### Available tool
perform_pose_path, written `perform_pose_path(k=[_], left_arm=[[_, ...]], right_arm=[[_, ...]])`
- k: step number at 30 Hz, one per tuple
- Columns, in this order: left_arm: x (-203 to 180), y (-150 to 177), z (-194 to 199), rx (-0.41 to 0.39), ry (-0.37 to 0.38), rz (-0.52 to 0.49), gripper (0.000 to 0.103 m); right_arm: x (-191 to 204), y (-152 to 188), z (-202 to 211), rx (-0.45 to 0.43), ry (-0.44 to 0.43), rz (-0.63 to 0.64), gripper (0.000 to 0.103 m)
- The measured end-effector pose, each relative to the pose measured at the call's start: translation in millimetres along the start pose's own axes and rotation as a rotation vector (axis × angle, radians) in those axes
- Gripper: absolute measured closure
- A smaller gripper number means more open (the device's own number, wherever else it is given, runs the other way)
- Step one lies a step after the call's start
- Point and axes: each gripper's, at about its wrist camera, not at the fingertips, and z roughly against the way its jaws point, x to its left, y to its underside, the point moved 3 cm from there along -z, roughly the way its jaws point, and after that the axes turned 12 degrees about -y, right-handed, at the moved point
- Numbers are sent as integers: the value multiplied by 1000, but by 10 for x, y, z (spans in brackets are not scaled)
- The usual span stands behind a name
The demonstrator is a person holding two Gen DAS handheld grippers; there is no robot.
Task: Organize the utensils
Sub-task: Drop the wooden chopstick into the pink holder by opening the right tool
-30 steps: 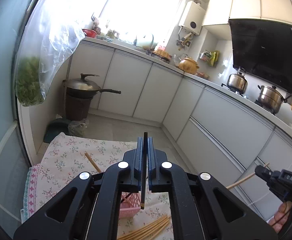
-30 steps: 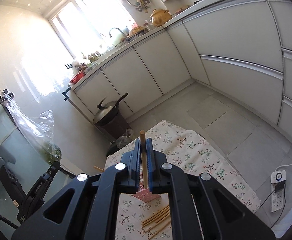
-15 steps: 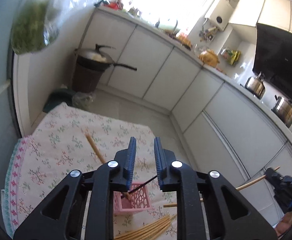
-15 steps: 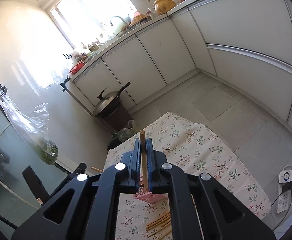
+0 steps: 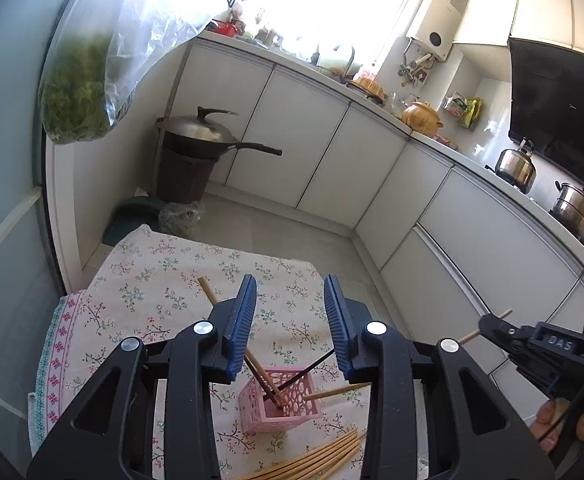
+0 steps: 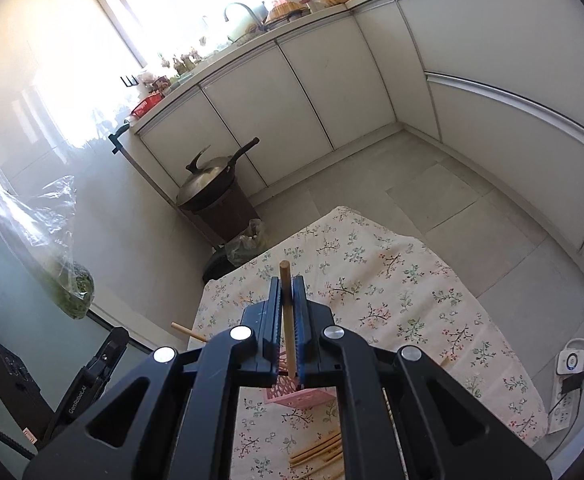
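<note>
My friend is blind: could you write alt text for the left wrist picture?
An open left claw hovers above a pink basket holding chopsticks, on a floral tablecloth. More wooden chopsticks lie beside it in a white kitchen.

Left gripper (image 5: 289, 322): jaws spread wide, blue ribbed pads (image 5: 243, 320) facing each other across a clear gap, nothing between them, pointing forward and down. Right gripper (image 6: 287, 314): jaws pressed nearly together, clamped on a thin wooden chopstick (image 6: 287, 312) standing upright between the pads, tip poking past the fingertips. Also seen from the left wrist view at the right edge, level, with fingers of the holding hand (image 5: 554, 426) showing beneath it.
</note>
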Motion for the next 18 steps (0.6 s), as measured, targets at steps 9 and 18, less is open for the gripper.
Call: perform_pose_path(k=[9, 18], left_arm=[[-51, 15, 103, -35, -26, -52, 65], [-237, 102, 295, -106, -75, -130, 41]], right_arm=[[55, 131, -303, 30, -14, 8, 91], [221, 169, 19, -50, 75, 158, 79]])
